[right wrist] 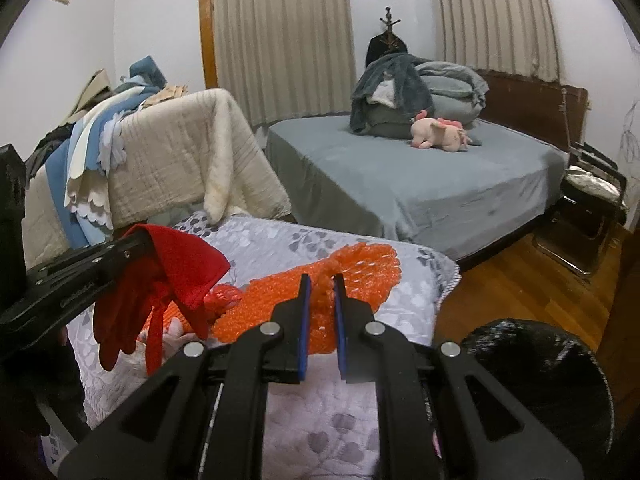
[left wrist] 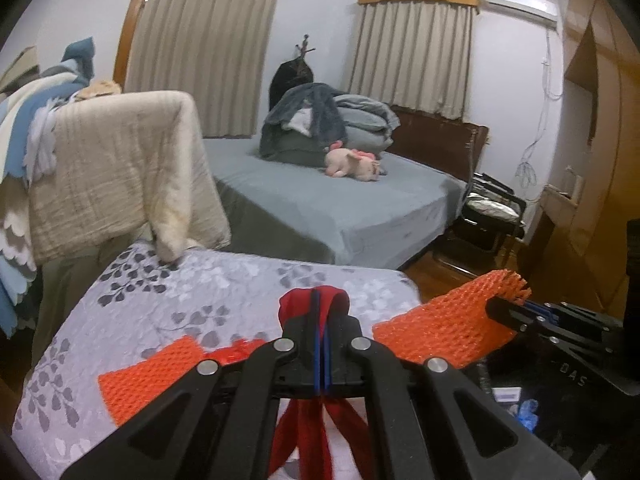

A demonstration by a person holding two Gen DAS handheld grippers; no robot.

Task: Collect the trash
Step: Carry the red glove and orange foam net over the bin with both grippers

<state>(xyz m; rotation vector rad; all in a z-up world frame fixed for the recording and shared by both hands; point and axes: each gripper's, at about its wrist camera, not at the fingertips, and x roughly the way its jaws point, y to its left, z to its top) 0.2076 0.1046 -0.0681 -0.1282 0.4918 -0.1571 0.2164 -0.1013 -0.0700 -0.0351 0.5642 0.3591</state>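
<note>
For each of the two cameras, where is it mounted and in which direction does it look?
Left wrist: on the left gripper, looking along its fingers, shut on a red cloth, over the flowered quilt toward the grey bed; the right gripper enters at right.
Right wrist: on the right gripper, shut on orange foam netting, facing the same way; the left gripper enters at left.
Shared: quilt, bed, pink plush toy, curtains, both grippers.

left gripper: jaws clamped | right gripper: jaws clamped, tilted down

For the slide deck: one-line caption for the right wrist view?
Right gripper clamps orange foam net; left gripper holds red cloth.
</note>
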